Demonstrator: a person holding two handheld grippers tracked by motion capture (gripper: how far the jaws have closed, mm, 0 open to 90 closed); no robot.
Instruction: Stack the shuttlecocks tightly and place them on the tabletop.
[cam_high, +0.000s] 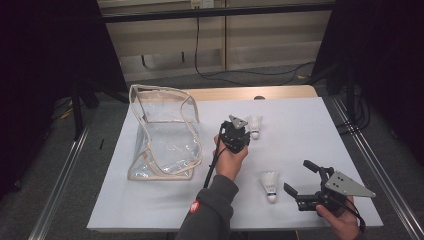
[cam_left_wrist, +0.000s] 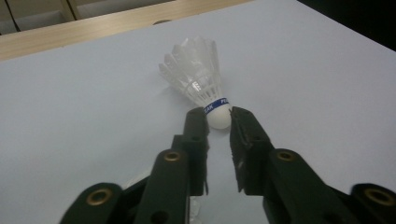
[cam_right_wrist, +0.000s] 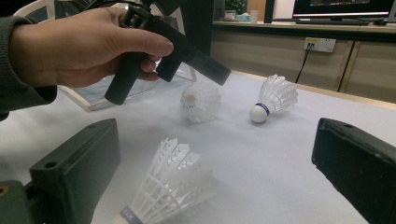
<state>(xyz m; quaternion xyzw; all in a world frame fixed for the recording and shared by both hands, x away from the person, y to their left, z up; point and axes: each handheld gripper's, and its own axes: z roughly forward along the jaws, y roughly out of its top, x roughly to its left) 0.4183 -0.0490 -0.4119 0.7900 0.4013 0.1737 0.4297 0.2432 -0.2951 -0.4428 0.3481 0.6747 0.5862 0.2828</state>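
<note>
White paper (cam_high: 300, 130) covered the table. Nearest, at five o'clock, the right gripper (cam_high: 300, 176) stood wide open, holding nothing, a shuttlecock (cam_high: 270, 186) just beside it at nine o'clock. Farther off, centre, the left gripper (cam_left_wrist: 218, 122) had parted slightly around the far shuttlecock's (cam_left_wrist: 198, 74) cork, seemingly unclamped. A clear bag (cam_high: 165, 132) lay at ten o'clock.

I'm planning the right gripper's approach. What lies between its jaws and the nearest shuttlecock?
Nothing. In the high view, the stretch of white sheet between the right gripper and the shuttlecock is bare.
</note>
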